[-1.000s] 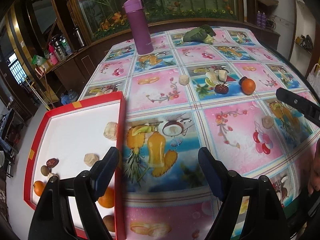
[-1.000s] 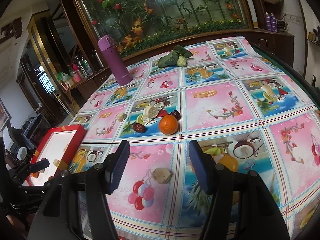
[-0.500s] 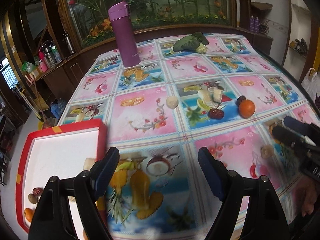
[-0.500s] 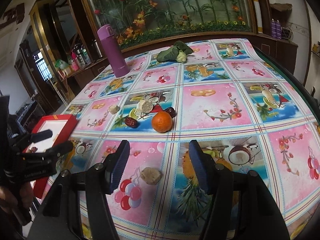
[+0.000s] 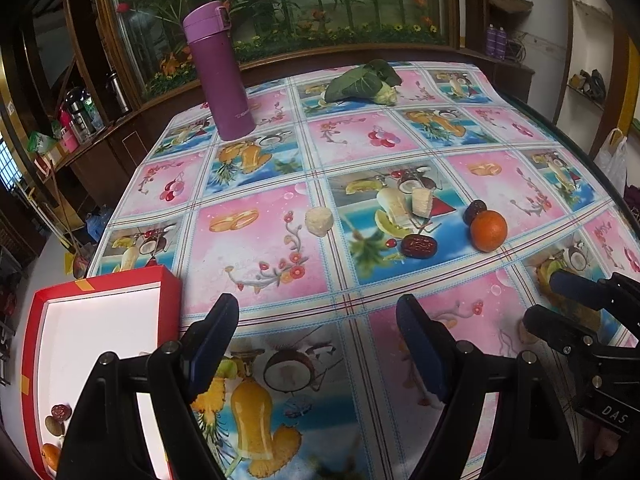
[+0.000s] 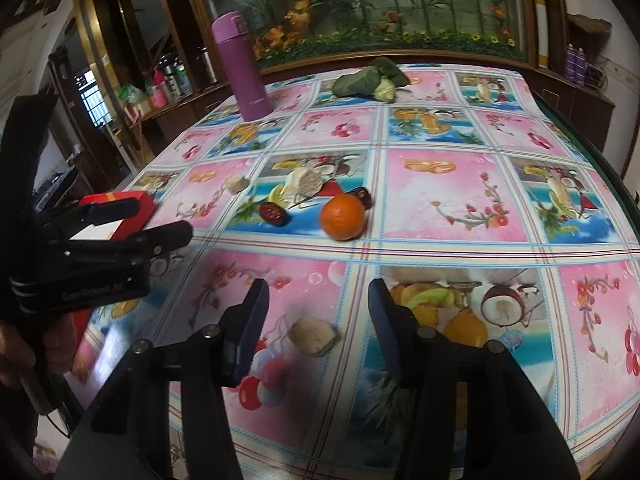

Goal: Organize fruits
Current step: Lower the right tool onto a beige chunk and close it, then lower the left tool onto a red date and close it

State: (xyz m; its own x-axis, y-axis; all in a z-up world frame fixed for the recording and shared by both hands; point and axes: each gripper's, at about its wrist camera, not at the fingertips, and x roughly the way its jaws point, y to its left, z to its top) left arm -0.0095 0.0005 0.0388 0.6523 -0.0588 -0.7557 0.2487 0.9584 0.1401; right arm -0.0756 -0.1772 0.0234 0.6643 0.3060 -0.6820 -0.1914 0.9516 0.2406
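An orange [image 5: 488, 230] [image 6: 343, 216] lies mid-table with dark red dates [image 5: 418, 246] [image 6: 273, 213] and pale fruit pieces [image 5: 319, 221] [image 6: 237, 183] near it. A beige piece [image 6: 312, 336] lies on the cloth between my right gripper's open fingers. My right gripper [image 6: 316, 330] is empty; it also shows in the left wrist view [image 5: 560, 300]. My left gripper [image 5: 318, 344] is open and empty over the cloth, right of the red tray [image 5: 36, 344], which holds several small fruits [image 5: 56, 420]. It also shows in the right wrist view [image 6: 148, 220].
A tall purple flask [image 5: 220, 76] [image 6: 242, 68] stands at the back left. A leafy green vegetable [image 5: 364, 84] [image 6: 372, 78] lies at the back. The table's edge curves along the right. Cabinets and a planted glass wall stand behind.
My left gripper has swung right, away from the tray and toward the table's middle. My right gripper has moved forward and down so the beige piece lies between its fingers.
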